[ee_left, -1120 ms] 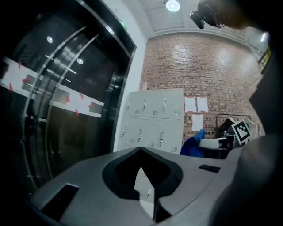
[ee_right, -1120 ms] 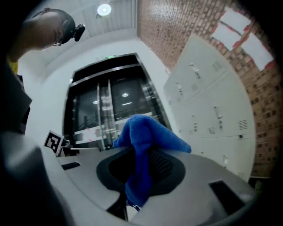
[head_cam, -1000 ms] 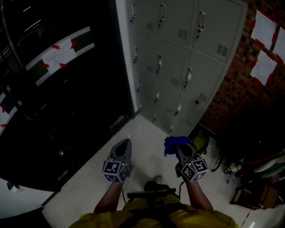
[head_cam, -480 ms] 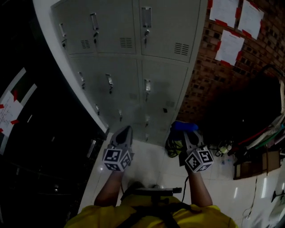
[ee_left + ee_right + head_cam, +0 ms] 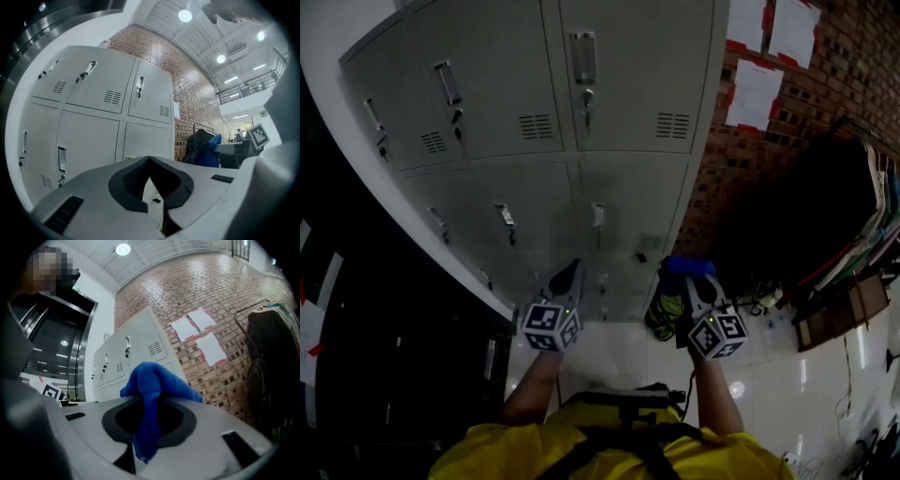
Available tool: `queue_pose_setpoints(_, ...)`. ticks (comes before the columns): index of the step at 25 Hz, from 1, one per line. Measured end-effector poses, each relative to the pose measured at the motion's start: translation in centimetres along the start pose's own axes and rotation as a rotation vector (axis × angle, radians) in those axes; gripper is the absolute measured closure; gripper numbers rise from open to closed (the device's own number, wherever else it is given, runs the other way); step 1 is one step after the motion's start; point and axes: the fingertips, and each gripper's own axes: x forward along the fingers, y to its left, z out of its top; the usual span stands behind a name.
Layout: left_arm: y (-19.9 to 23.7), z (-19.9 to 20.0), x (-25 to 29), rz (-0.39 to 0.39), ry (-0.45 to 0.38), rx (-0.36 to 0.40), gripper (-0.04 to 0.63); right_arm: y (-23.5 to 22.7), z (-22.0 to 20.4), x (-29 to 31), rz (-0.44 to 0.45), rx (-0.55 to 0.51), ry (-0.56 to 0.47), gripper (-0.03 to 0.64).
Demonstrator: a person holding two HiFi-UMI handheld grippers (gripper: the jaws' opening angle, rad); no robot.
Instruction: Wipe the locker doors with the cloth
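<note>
R hand-held gripper (image 5: 694, 284) w/ cloth (image 5: 687, 266), tip toward lockers (image 5: 628, 94)

Staff changing corner inside a large industrial or institutional hall. Shown by a bank of grey metal lockers (image 5: 581, 141) with vent slots and latch handles, set beside a bare brick wall (image 5: 712, 216) with paper notices (image 5: 754, 94) taped to it; a rail of hanging garments (image 5: 844, 197) further along; a glossy tiled floor (image 5: 769, 375); overhead, a high ribbed ceiling (image 5: 206, 40) with round lamps (image 5: 185, 15) and a railed upper gallery (image 5: 246, 89).
</note>
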Motion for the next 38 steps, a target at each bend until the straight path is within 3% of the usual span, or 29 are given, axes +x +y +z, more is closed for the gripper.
queue_pose_setpoints(6, 3.9, 0.4, 2.3, -0.049, 0.015, -0.005, 0.595, 4.3, 1.7, 9.5, 0.080, -0.015, -0.035, 0.545)
queue_pose_setpoints(9, 5.9, 0.2, 2.3, -0.027, 0.025, -0.010, 0.595, 7.9, 3.9, 18.1, 0.130, -0.024, -0.057, 0.545)
queue_pose_setpoints(13, 7.4, 0.2, 2.4, 0.001, 0.026, -0.026, 0.595, 13.3, 5.1, 27.2, 0.149, -0.081, 0.002, 0.545)
queue_pose_setpoints(17, 8.6, 0.1, 3.0, 0.018, 0.025, -0.037, 0.595, 12.5, 3.4, 29.7, 0.107, -0.040, 0.063, 0.545)
queue_pose_setpoints(23, 8.5, 0.9, 4.3, 0.021, 0.002, -0.037, 0.595, 12.3, 2.9, 29.6, 0.134, -0.075, 0.022, 0.545)
queue_pose_setpoints(26, 8.0, 1.2, 5.5, 0.001, -0.006, -0.038, 0.595, 9.1, 3.9, 27.9, 0.089, -0.119, 0.026, 0.546)
queue_pose_setpoints(30, 7.4, 1.1, 7.0, -0.032, -0.010, -0.042, 0.595, -3.6, 7.3, 21.7, -0.175, -0.107, -0.036, 0.546)
queue_pose_setpoints(32, 7.1, 0.7, 7.8, -0.043, -0.004, -0.045, 0.595, -8.0, 8.2, 19.9, -0.236, -0.080, -0.033, 0.545)
queue_pose_setpoints(36, 6.1, -0.1, 8.7, -0.068, 0.007, -0.055, 0.595, -8.3, 8.2, 19.5, -0.291, -0.098, -0.051, 0.545)
queue_pose_setpoints(38, 6.0, -0.3, 8.6, -0.071, 0.010, -0.052, 0.595, -6.9, 8.0, 19.7, -0.251, -0.017, -0.098, 0.545)
